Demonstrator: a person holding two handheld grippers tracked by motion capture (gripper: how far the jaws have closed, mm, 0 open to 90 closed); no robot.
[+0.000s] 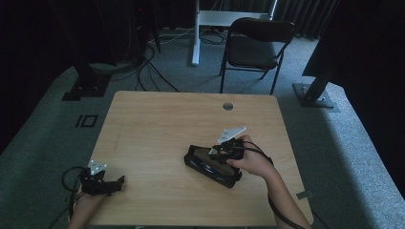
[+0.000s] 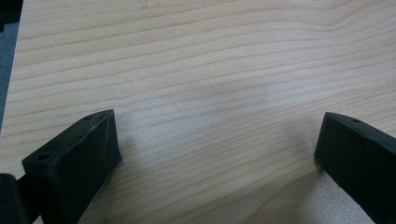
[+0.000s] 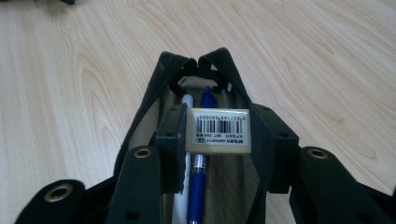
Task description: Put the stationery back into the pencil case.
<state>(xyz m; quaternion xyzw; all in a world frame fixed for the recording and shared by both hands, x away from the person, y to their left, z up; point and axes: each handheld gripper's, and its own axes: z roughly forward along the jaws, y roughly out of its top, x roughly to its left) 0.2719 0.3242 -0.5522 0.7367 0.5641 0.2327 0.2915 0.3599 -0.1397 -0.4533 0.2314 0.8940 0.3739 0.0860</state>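
Setting: a recording lab or studio bay, not a home. A single light-wood table (image 1: 143,124) with a cable grommet (image 1: 228,106) stands on grey carpet (image 1: 43,157). Black curtains (image 1: 28,43) enclose the area. Black stand bases (image 1: 315,95) flank the table; loose cables (image 1: 148,71) cross the floor. An empty black chair (image 1: 253,47) stands behind.

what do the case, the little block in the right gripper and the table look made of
The pencil case looks like black woven fabric with a tan cloth lining, going by its soft folded edges. The eraser held in the right gripper seems to be pale rubber or vinyl under glossy barcoded wrap. The table looks like a matte light wood-grain top, possibly laminate.
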